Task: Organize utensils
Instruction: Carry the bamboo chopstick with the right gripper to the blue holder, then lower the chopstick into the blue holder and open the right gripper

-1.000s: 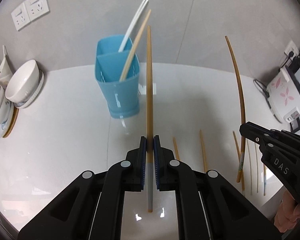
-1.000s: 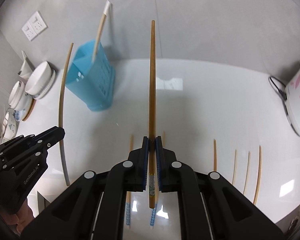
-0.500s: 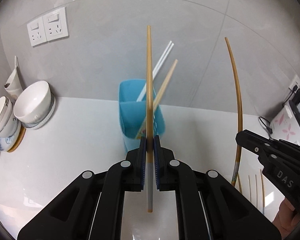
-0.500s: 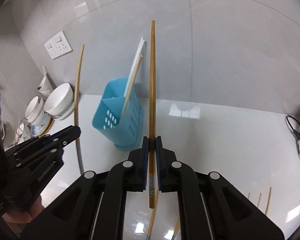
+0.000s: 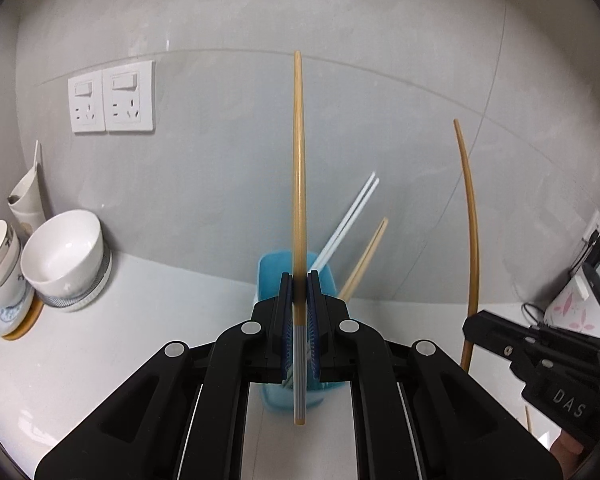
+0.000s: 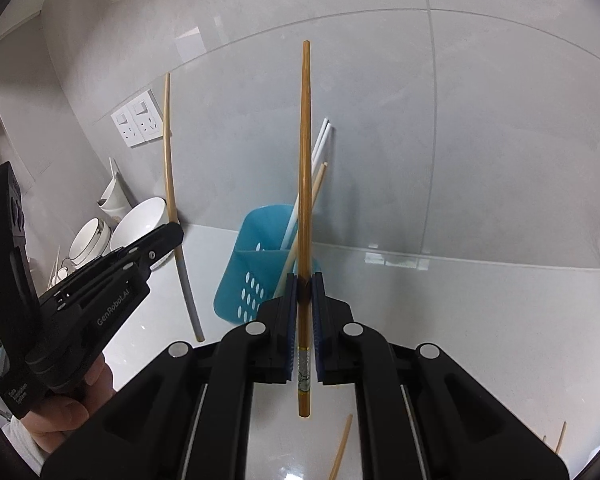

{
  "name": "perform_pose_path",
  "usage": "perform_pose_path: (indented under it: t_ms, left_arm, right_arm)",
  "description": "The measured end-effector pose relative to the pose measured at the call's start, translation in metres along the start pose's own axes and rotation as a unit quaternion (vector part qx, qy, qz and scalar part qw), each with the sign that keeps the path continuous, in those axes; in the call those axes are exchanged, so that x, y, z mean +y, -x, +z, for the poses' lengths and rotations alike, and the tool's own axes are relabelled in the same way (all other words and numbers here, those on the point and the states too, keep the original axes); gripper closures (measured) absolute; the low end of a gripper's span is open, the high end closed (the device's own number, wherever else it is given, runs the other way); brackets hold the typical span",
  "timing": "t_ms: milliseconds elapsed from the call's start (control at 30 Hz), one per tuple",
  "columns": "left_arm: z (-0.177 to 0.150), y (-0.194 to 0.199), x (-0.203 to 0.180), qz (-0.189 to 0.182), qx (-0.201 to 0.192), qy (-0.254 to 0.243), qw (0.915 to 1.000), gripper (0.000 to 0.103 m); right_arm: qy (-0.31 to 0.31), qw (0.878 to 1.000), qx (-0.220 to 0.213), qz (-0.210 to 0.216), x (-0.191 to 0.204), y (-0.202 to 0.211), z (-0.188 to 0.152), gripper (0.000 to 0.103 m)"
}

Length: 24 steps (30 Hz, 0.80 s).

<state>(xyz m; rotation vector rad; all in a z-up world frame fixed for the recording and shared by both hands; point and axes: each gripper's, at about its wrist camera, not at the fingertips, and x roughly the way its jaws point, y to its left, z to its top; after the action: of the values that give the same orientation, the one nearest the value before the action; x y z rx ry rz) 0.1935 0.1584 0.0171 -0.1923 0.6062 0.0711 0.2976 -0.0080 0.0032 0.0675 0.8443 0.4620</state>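
1. Chopsticks fill both views: each gripper carries one, held upright in front of the grey tiled wall.
2. Left gripper (image 5: 300, 292) has its jaws pressed together on a pale bamboo chopstick (image 5: 298, 184); the stick runs from 6 o'clock to 12 o'clock in that view, tapering to a narrow tip at the top.
3. Its thick lower end wears a grey ribbed band, with a short bare wooden stub below it.
4. Right gripper (image 6: 304, 288) is clamped the same way on a darker, amber chopstick (image 6: 305, 160), also standing from 6 to 12 o'clock.
5. That stick has a thin gold ring and a pale patterned band near its butt end, below the blue pads.
6. Blue utensil holder (image 6: 256, 264) stands on the white counter (image 6: 480, 320) just behind both grippers; it has slotted sides and a divider across the middle.
7. Inside it lean two white chopsticks (image 5: 352, 216) and a pale wooden one (image 5: 366, 254), all tilted toward 1 o'clock in the left view.
8. Loose chopsticks (image 6: 340, 448) lie flat on the counter at 5 o'clock in the right view.
9. White bowls (image 5: 64, 252) and cups are stacked at 9 o'clock in the left view, below a pair of wall sockets (image 5: 112, 96).
10. A flowered white appliance (image 5: 572, 308) sits at 3 o'clock in the left view.
11. A hand (image 6: 64, 408) grips the left tool's handle at 8 o'clock in the right view.
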Motion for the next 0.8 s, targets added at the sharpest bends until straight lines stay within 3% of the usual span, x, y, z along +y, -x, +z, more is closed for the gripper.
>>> perform_pose_path:
  t_ms: [400, 800]
  left_arm:
    - [0.006, -0.025, -0.008, -0.031, -0.072, -0.018, 0.9968, 0.096]
    - [-0.005, -0.058, -0.008, -0.028, -0.053, -0.029, 0.9978, 0.096]
  right_arm:
    - [-0.008, 1.000, -0.005, 0.003, -0.011, -0.017, 0.007, 0.097]
    - [-0.011, 1.000, 0.004, 0.000, -0.017, -0.033, 0.008, 0.097]
